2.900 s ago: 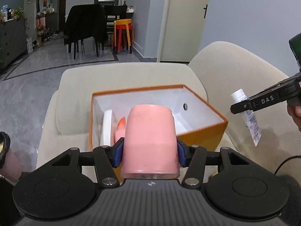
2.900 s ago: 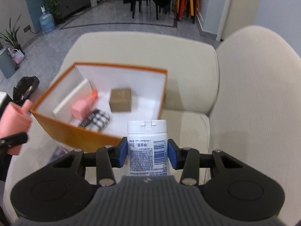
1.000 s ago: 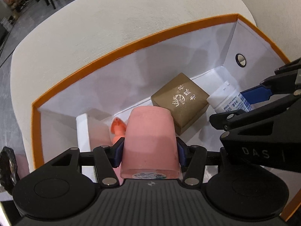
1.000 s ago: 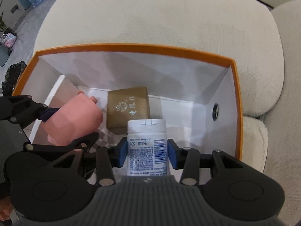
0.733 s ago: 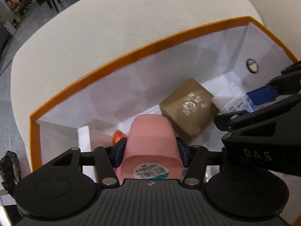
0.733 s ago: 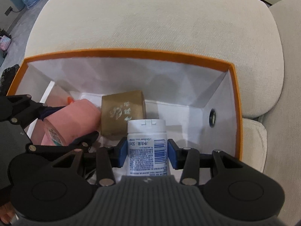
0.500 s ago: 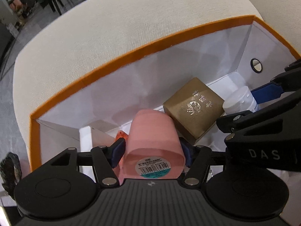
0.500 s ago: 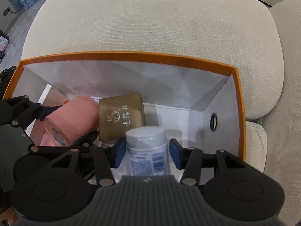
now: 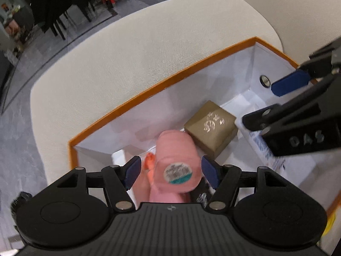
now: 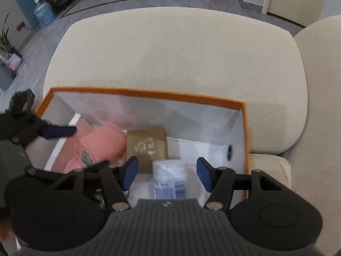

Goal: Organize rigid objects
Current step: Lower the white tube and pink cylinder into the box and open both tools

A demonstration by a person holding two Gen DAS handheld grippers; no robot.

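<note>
Both grippers opening, pads clear; pink cup lying, base toward camera; white bottle seemingly upright.

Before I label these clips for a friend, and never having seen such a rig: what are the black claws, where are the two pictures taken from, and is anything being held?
Each claw is a hand-held two-finger gripper, one per hand, with a wide-angle camera looking along its fingers. One picture comes from the left gripper, the other from the right gripper. Both look down into an orange-edged box sitting on a cream sofa. Inside lie a pink cup on its side, a brown carton and a white bottle. Nothing is gripped: both sets of jaws are opening, with the cup and the bottle loose between the blue pads.
</note>
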